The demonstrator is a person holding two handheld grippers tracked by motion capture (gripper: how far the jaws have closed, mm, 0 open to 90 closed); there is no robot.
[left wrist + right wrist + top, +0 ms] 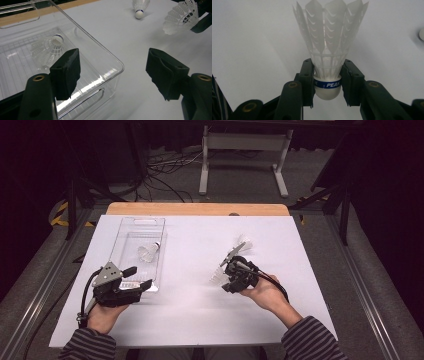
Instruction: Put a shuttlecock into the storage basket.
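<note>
White paper covers the desk [190, 315] before us, with a strip of bare wood along its far edge and dark floor and cables beyond. We hold a pair of black tongs in each hand, our striped sleeves coming in from the near side.

Our right tongs [327, 85] are clamped on a white plastic shuttlecock [329, 45], pads pressing on both sides of its cork just at the blue band that reads "PEAK". Its skirt points away from the tongs. From above, this held shuttlecock sits right of the desk's middle, raised in our right hand [262, 292].

Our left tongs [113, 75] stand wide apart with nothing between them, hovering over the near right corner of a clear plastic tray [110, 56] on the left side of the desk. One pad is above the tray's inside, the other above the paper just beside it.

Inside the tray lies a second shuttlecock [47, 48] on its side. A third shuttlecock [140, 7] rests on the paper farther off, near the right tongs.
</note>
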